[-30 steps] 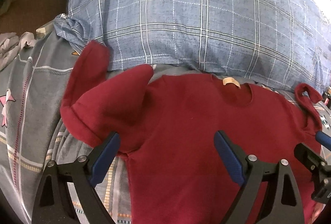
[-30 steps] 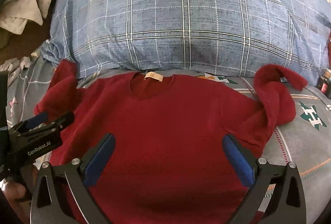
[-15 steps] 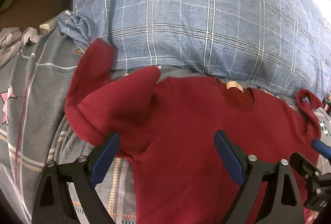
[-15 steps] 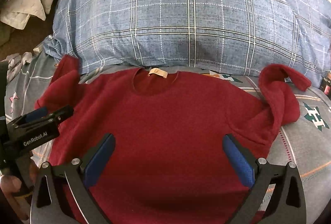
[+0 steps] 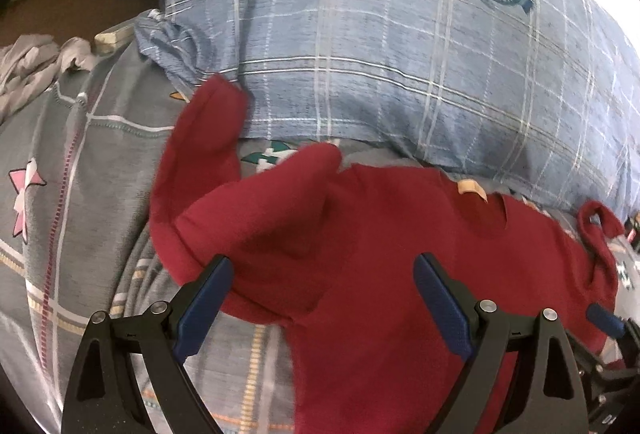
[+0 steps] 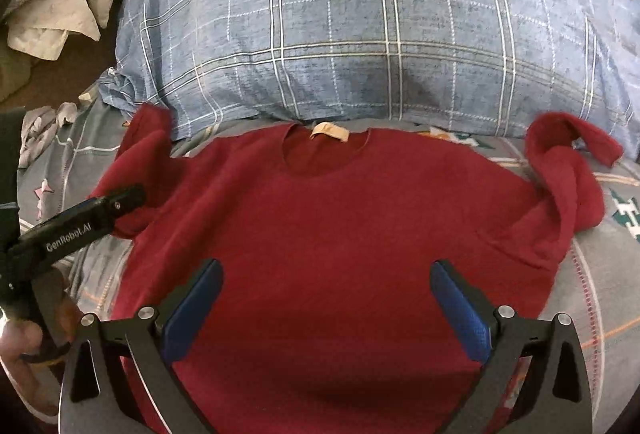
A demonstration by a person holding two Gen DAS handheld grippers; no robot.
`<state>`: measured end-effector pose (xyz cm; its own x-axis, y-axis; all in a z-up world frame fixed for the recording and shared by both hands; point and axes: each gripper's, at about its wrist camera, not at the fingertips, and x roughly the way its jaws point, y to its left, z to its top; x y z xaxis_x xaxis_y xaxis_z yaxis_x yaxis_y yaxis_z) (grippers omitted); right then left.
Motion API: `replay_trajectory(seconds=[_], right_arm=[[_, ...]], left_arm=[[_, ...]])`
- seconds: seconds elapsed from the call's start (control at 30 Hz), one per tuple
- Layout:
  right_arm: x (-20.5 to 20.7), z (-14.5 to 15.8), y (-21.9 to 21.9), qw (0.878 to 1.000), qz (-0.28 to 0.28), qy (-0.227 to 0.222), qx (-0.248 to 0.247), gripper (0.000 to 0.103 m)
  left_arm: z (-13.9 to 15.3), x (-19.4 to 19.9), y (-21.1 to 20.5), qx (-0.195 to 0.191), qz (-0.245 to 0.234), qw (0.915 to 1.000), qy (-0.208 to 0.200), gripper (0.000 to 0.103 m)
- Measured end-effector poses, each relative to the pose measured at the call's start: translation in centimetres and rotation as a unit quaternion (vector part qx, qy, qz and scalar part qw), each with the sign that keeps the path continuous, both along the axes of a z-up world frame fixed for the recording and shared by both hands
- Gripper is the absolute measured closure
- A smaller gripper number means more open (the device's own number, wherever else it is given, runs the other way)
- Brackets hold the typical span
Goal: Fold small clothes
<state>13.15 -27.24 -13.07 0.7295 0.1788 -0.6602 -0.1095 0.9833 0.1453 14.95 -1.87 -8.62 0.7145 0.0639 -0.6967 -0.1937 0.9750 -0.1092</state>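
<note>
A dark red long-sleeved top lies flat on the bed, collar with a tan label toward the pillow. Its left sleeve is bunched and curled up at the pillow's corner; its right sleeve is twisted in a loop. My left gripper is open and empty, over the top's left armpit. It also shows in the right wrist view. My right gripper is open and empty above the middle of the top's body; its tip shows in the left wrist view.
A big blue plaid pillow with a round crest lies just behind the collar. The grey patterned bedsheet spreads left and right. Crumpled pale clothes lie off the far left.
Both grippers have drawn back toward me and a little left; the top and pillow sit farther off in both views. Both stay open. The top has not moved.
</note>
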Motion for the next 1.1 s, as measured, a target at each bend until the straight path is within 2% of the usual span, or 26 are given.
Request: replay_trajectory(seconds=[0.1, 0.2, 0.23, 0.3, 0.4, 0.47, 0.53, 0.63, 0.8, 0.9, 1.07, 1.1], right_arm=[[0.3, 0.9, 0.7, 1.0, 0.011, 0.0, 0.011, 0.003], [1.0, 2.4, 1.7, 0.999, 0.034, -0.006, 0.026, 0.005], [1.5, 2.8, 2.3, 0.999, 0.04, -0.007, 0.025, 0.007], [2.9, 3.6, 3.8, 0.998, 0.057, -0.006, 0.027, 0.018], [5.8, 4.8, 6.9, 0.995, 0.091, -0.002, 0.043, 0.024], [7.9, 6.0, 9.7, 0.992, 0.116, -0.004, 0.045, 0.025], [10.1, 6.9, 12.6, 0.989, 0.135, -0.004, 0.056, 0.023], [13.7, 7.6, 17.7, 0.982, 0.17, 0.024, 0.081, 0.023], [19.5, 6.3, 25.3, 0.971, 0.205, 0.079, 0.091, 0.021], [23.1, 4.1, 29.2, 0.963, 0.216, 0.124, 0.106, 0.02], [26.8, 0.7, 32.2, 0.961, 0.204, 0.158, 0.104, 0.021], [27.2, 0.3, 32.6, 0.959, 0.206, 0.161, 0.109, 0.027]], left_arm=[[0.4, 0.0, 1.8, -0.005, 0.026, 0.9996, 0.005, 0.011], [-0.2, 0.3, 4.1, -0.017, 0.063, 0.9974, 0.03, 0.011], [-0.7, 0.3, 5.1, -0.028, 0.078, 0.9957, 0.042, 0.011], [-1.4, 0.5, 7.0, -0.054, 0.104, 0.9912, 0.062, 0.014], [-1.3, 0.6, 8.8, -0.081, 0.132, 0.986, 0.063, 0.016], [-0.9, 0.5, 9.4, -0.08, 0.143, 0.9849, 0.057, 0.016], [-0.7, 0.5, 9.6, -0.06, 0.152, 0.9851, 0.055, 0.016], [-0.4, 0.3, 9.5, -0.035, 0.161, 0.9846, 0.058, 0.016], [-1.2, 0.3, 10.1, -0.049, 0.166, 0.9822, 0.073, 0.016], [-1.7, 0.7, 10.8, -0.055, 0.175, 0.9794, 0.085, 0.016], [-2.1, 1.2, 12.5, -0.077, 0.202, 0.9724, 0.089, 0.022], [-2.2, 1.3, 12.6, -0.077, 0.206, 0.9714, 0.088, 0.022]])
